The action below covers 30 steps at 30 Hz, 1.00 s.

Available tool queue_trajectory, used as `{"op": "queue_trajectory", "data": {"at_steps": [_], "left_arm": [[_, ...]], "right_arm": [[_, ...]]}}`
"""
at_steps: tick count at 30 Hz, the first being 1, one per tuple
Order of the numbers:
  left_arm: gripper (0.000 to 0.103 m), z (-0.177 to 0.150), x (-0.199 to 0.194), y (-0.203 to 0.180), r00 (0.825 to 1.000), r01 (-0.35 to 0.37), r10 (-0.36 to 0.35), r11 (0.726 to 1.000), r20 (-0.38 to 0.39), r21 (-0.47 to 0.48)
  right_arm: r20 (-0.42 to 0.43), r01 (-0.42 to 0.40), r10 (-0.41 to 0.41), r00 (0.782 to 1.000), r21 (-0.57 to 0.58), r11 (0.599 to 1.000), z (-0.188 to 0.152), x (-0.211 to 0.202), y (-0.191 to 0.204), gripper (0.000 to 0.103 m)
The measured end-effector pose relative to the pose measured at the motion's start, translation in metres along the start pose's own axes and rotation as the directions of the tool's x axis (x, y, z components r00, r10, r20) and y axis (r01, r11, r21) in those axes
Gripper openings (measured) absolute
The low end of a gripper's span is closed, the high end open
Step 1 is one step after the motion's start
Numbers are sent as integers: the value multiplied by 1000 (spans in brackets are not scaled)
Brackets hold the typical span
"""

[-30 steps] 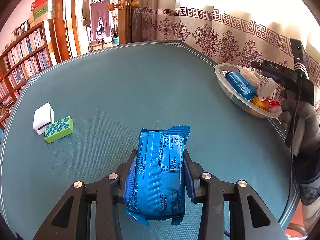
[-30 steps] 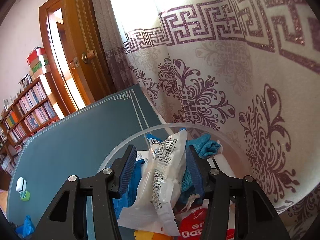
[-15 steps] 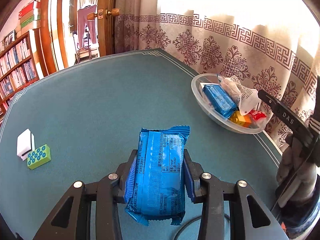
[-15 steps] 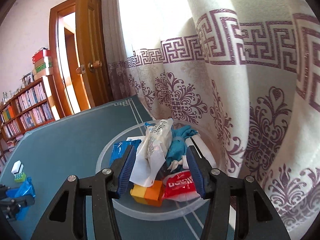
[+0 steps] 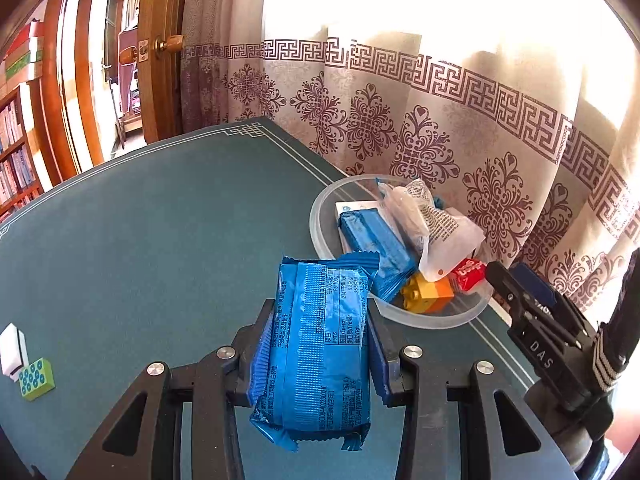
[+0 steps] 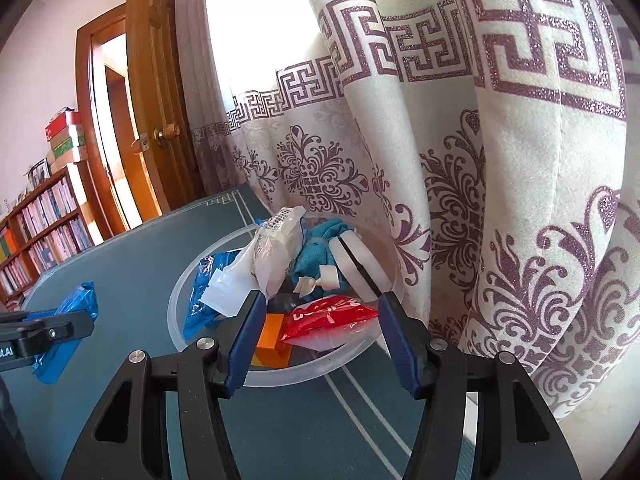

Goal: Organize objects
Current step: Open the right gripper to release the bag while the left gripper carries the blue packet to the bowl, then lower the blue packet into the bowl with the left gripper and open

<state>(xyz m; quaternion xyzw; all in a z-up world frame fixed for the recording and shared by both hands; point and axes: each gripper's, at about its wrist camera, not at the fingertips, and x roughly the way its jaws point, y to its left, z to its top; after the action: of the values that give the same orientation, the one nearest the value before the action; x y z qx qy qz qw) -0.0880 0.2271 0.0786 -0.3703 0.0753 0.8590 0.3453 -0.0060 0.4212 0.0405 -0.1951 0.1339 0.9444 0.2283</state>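
Jaws of right gripper (image 6: pixel 322 336) now spread, empty; white packet (image 6: pixel 276 256) dropped in bowl (image 6: pixel 320 372). Left gripper (image 5: pixel 320 346) clamps blue packet (image 5: pixel 318 344), nearing bowl; its drop next.

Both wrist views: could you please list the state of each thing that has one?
Left gripper: shut on the blue packet, held above the table.
Right gripper: open, nothing between its fingers.
Bowl: upright, piled with wrappers and blocks.
Green block: on the table, beside a white block.
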Motion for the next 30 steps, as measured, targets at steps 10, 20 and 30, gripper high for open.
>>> {"op": "queue_trajectory", "data": {"at_steps": [10, 20, 30], "left_arm": [[43, 30, 27, -26, 998, 59, -59, 998, -1, 19], [43, 68, 70, -33, 995, 101, -102, 994, -23, -37], [84, 76, 83, -29, 990, 140, -140, 984, 7, -111]], "right_arm": [[30, 28, -28, 999, 22, 999, 0, -9, -5, 60], [19, 6, -8, 1000, 57, 998, 0, -7, -13, 60], [23, -9, 8, 1000, 65, 998, 2, -4, -10, 60]]}}
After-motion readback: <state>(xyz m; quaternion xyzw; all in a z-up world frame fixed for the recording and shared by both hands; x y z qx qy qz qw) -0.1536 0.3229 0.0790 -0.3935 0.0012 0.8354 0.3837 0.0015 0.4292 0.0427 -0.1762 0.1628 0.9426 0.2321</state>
